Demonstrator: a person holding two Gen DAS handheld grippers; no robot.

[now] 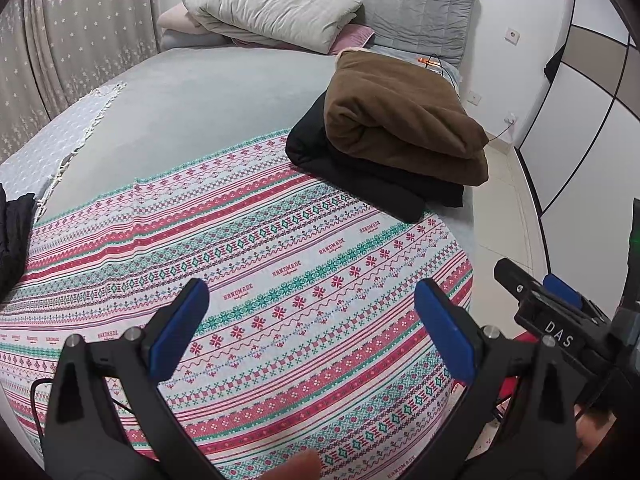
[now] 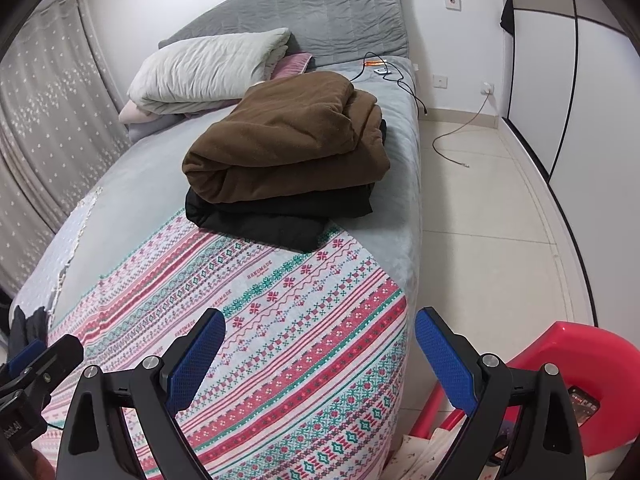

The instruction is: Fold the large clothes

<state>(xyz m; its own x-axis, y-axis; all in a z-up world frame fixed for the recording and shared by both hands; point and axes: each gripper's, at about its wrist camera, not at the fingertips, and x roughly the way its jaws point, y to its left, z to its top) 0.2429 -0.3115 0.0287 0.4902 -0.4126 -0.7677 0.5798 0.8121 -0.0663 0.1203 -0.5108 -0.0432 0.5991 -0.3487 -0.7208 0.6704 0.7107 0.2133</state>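
A large patterned cloth [image 1: 256,280] in red, green and white stripes lies spread flat over the near end of the bed; it also shows in the right wrist view [image 2: 280,340]. My left gripper [image 1: 312,312] is open and empty, hovering above the cloth's near part. My right gripper [image 2: 320,344] is open and empty, above the cloth's right front corner at the bed's edge. The right gripper also shows in the left wrist view [image 1: 552,304], at the far right. A folded brown blanket [image 2: 288,136] sits on a folded black garment [image 2: 276,216] beyond the cloth.
The grey bed [image 1: 192,92] has pillows [image 1: 272,8] at the headboard. A dark garment [image 1: 14,236] lies at the bed's left edge. A red plastic stool [image 2: 580,364] stands on the tiled floor [image 2: 480,208] to the right. A cable [image 2: 448,140] trails on the floor.
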